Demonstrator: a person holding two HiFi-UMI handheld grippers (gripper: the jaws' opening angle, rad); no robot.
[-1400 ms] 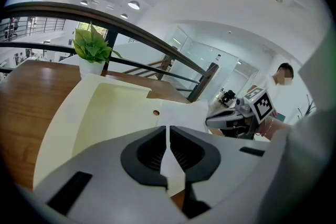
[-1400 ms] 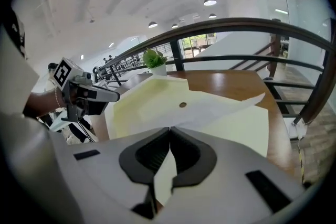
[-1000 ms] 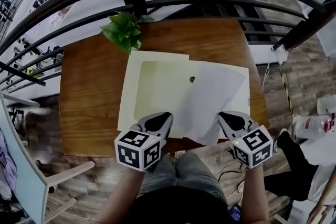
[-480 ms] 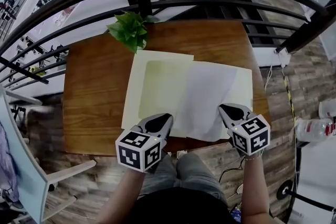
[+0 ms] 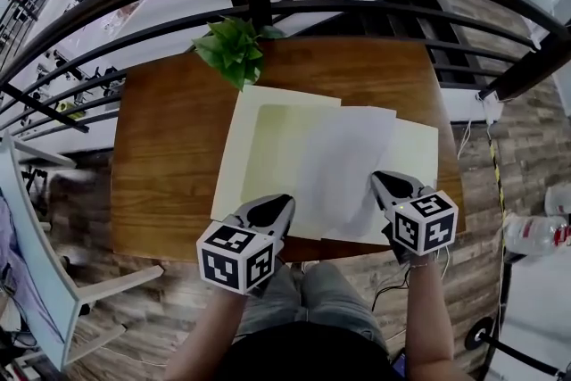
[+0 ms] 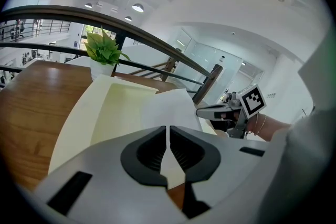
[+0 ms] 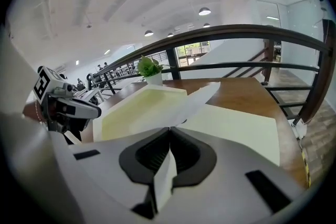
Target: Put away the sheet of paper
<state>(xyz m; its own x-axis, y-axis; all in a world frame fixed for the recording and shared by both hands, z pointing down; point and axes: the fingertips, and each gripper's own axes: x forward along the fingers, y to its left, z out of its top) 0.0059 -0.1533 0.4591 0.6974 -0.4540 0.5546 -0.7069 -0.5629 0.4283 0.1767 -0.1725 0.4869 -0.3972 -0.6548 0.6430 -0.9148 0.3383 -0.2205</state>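
Sheet of paper (image 5: 343, 161) has swung off its slant toward 5 o'clock and lies squarer over the open folder (image 5: 268, 125) on the table (image 5: 169, 156), its corner carried toward 9 o'clock by the right gripper (image 5: 382, 183); I judge it nearly lined up for filing. Right gripper and left gripper (image 5: 277, 204) each pinch its near edge at 6 o'clock. Its long axis runs 6 to 12 o'clock, far end tipped slightly toward 1 o'clock
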